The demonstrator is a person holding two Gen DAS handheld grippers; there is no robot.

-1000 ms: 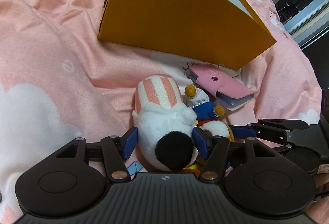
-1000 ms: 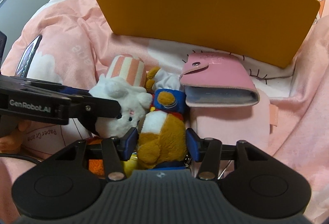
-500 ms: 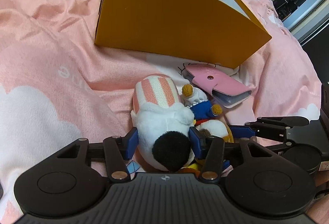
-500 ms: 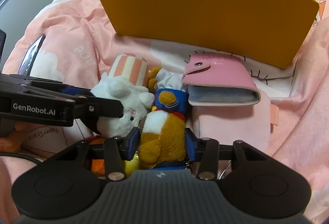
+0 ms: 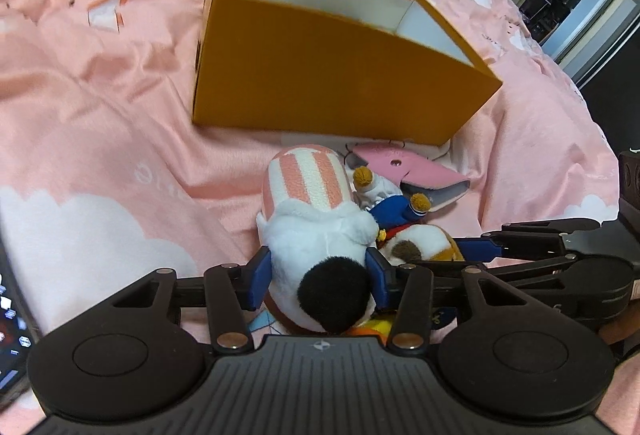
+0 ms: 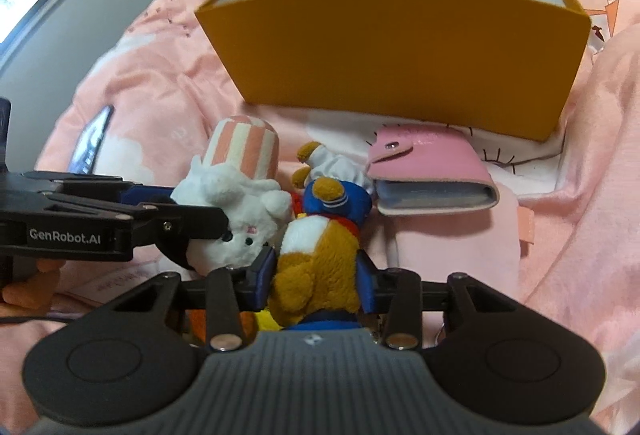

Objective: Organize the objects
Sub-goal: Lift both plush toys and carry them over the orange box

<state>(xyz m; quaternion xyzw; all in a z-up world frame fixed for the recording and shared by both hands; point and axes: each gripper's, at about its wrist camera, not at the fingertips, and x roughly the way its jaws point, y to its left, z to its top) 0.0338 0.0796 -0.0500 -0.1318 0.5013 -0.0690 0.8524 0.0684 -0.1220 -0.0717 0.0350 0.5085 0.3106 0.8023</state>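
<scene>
**A:** While both plushies sit just in front of the orange box (image 5: 336, 75) on the pink bed cover (image 5: 100, 139), each one's got a gripper on it, right?

**B:** Yep. The left gripper (image 5: 318, 275) is closing, its blue pads hugging the white plush with the striped hat (image 5: 316, 227). The right gripper (image 6: 318, 275) is closing too, pads squeezing the brown plush in the blue jacket (image 6: 320, 251).

**A:** And the pink card wallet (image 6: 432, 171)?

**B:** Lying flat right against the front of the box, just beside the brown plush's head. The box is open on top; can't see its floor from here.
</scene>
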